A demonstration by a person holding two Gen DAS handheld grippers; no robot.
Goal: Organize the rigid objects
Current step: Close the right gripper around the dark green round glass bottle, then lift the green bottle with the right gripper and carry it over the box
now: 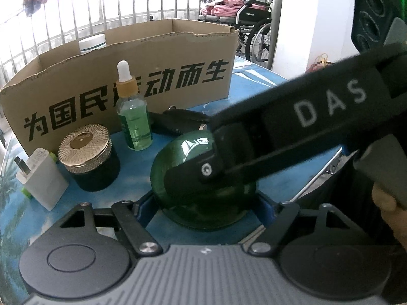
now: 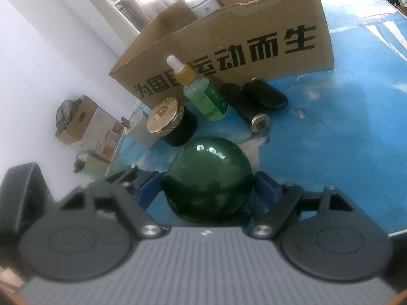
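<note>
A dark green glass ball (image 2: 207, 180) rests on the blue desk (image 2: 343, 152), flanked on both sides by the blue-padded fingers (image 2: 146, 186) of the right gripper (image 2: 206, 188), spread wide around it; whether the pads press on it cannot be told. The left gripper (image 1: 203, 203) also has its fingers wide about the ball. Behind stand a dropper bottle (image 2: 203, 94), a gold-lidded jar (image 2: 173, 124), a white charger (image 1: 40, 178) and an open cardboard box (image 2: 229, 50)
</note>
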